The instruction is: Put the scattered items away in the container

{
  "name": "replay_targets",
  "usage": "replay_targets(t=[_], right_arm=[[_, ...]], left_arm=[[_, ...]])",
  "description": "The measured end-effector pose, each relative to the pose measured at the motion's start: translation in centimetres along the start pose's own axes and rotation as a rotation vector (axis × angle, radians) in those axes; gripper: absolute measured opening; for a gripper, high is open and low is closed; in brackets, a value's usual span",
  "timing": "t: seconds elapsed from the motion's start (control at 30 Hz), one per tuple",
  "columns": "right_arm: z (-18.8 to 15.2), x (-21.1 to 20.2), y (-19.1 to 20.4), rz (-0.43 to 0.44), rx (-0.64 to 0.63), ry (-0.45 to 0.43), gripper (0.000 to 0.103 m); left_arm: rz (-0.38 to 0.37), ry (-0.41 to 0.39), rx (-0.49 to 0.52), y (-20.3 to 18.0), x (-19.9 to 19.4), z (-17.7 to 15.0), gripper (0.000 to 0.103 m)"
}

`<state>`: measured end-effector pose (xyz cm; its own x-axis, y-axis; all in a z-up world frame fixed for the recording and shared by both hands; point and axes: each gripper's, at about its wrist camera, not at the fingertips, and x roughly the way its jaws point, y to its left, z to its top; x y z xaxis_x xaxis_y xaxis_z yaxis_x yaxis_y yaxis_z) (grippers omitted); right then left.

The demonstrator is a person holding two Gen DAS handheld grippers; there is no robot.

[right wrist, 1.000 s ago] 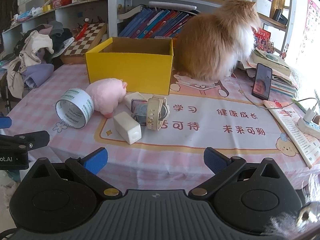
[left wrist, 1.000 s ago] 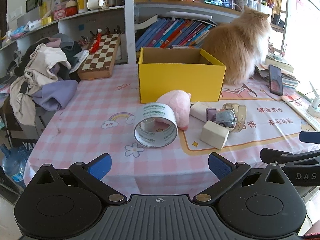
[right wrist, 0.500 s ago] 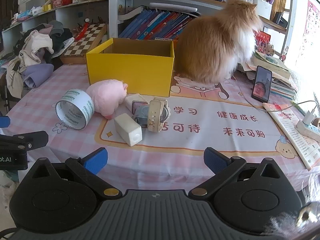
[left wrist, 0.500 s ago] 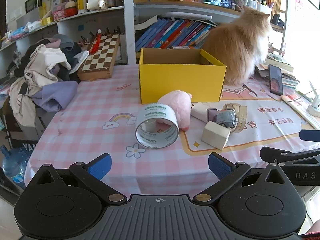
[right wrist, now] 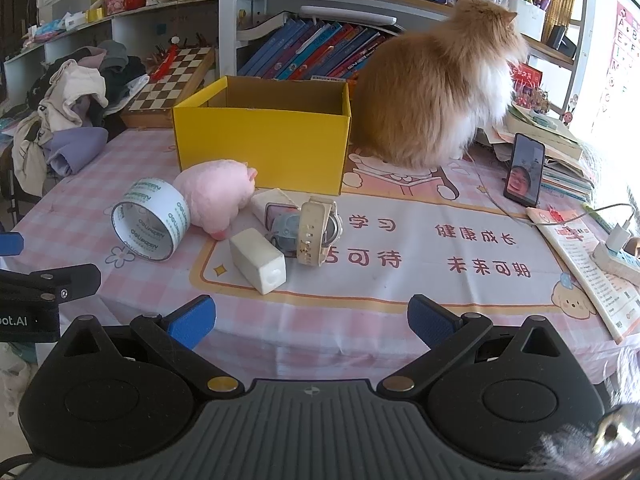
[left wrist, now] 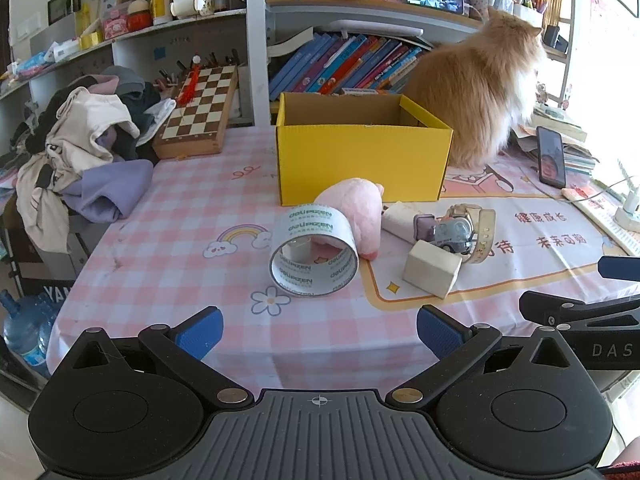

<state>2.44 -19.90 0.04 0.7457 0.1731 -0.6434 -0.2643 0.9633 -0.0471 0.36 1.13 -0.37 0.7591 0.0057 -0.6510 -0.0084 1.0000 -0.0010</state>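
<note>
left wrist view: both grippers, left gripper and right gripper, edge closer with fingers spread and empty; tape roll, plush and watch still sit outside the yellow box, nothing tidied yet.

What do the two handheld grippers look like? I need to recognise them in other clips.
Both are matte black. The left gripper and the right gripper each have two angled linkage arms with brass-coloured pivot pins, round black housings, a ribbed grey centre plate with a small crosshair mark, and blue textured pads on the fingertips. White lettering shows on their sides, only partly readable. No cables or sleeves are visible.
</note>
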Motion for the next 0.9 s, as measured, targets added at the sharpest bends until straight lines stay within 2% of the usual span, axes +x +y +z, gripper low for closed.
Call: replay_targets(t=[0.4, 0.9], right_arm=[[0.03, 0.25, 0.02, 0.003, 0.006, 0.001, 0.103], [0.17, 0.49, 0.11, 0.037, 0.007, 0.014, 0.103]], left_arm=[[-0.030, 0.016, 0.021, -0.23, 0.57, 0.21, 0.103], [-0.032, 0.027, 0.034, -0.28, 0.90, 0.23, 0.103]])
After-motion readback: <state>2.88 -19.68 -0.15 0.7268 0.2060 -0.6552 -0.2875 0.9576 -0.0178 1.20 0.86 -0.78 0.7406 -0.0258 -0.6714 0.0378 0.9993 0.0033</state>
